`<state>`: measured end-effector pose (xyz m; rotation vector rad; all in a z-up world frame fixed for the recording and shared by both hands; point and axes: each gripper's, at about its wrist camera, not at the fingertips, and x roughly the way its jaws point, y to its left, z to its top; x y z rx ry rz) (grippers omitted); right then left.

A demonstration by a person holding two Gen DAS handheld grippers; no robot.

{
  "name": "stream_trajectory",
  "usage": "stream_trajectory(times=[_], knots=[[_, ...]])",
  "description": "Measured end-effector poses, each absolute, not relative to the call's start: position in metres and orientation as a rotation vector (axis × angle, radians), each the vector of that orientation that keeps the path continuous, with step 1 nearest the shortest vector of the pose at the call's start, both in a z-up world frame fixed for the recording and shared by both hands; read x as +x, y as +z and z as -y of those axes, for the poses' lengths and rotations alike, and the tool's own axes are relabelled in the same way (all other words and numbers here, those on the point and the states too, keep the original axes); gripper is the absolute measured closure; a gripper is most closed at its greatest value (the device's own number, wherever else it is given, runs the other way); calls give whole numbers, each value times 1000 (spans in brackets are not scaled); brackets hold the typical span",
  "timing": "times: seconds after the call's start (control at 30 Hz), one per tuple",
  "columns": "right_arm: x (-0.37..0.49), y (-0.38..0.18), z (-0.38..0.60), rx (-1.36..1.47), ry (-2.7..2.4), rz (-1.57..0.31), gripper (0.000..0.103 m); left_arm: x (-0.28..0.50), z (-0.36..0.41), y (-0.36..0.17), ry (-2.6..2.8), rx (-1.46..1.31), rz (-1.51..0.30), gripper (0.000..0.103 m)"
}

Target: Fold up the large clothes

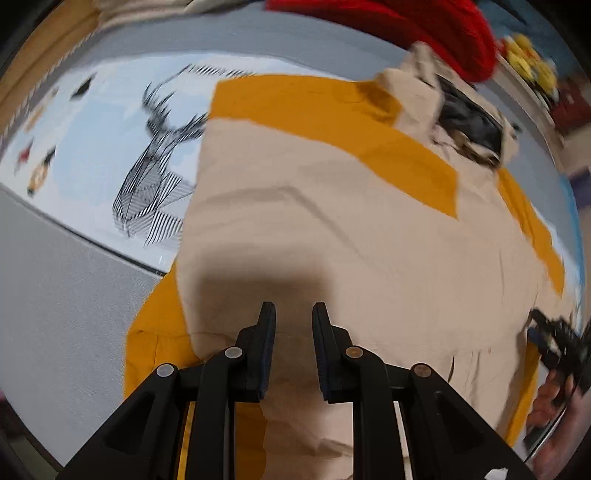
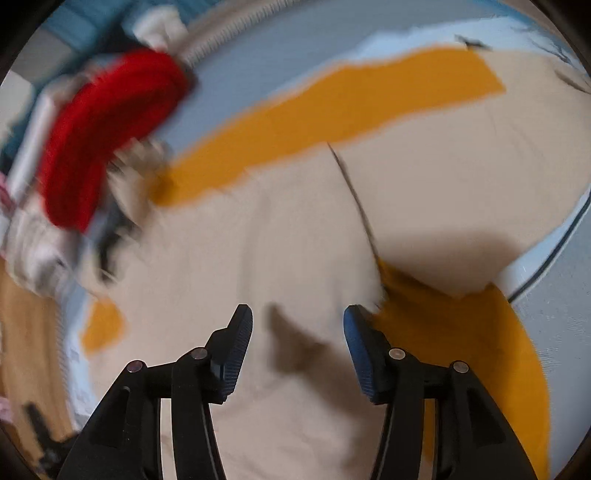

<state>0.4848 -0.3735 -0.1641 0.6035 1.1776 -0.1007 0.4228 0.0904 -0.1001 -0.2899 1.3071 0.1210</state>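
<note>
On your far left in the left wrist view lies grey carpet (image 1: 55, 280), then a pale blue mat (image 1: 96, 155) printed with a black striped deer head (image 1: 155, 173). Over the mat's right part spreads the large garment (image 1: 332, 229), beige with mustard-yellow panels, mostly flat with soft creases and one layer folded over another. Your left gripper (image 1: 294, 314) points steeply down at the beige cloth near its lower edge; its jaws stand a narrow gap apart with nothing pinched between them, and its shadow falls on the fabric just ahead. Further right, at the garment's top, a dark lined collar (image 1: 469, 122) sits beside a red knitted item (image 1: 424, 33). At the far right edge your right gripper (image 1: 557, 339) shows, held in a hand (image 1: 550, 402). In the right wrist view, badly blurred, the red item sits at upper left; the right gripper's jaws are spread wide above the beige cloth, gripping nothing, its right finger (image 2: 360, 339) near a mustard panel's edge.
</note>
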Motion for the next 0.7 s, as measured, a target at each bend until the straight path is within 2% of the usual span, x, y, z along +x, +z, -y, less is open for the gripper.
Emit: stream_trajectory(times=[0.23,0.4,0.7], knots=[[480,-125,363,509,-63,-1078,50,399,-48,-57,92,-164,-1170,85],[463,-64,337,315,-9,-894,50,386,-26,-29,92,-135,-1077,84],[409,22,341,169,57,-646,51,359,-10,-1,82,-139,-1000,82]])
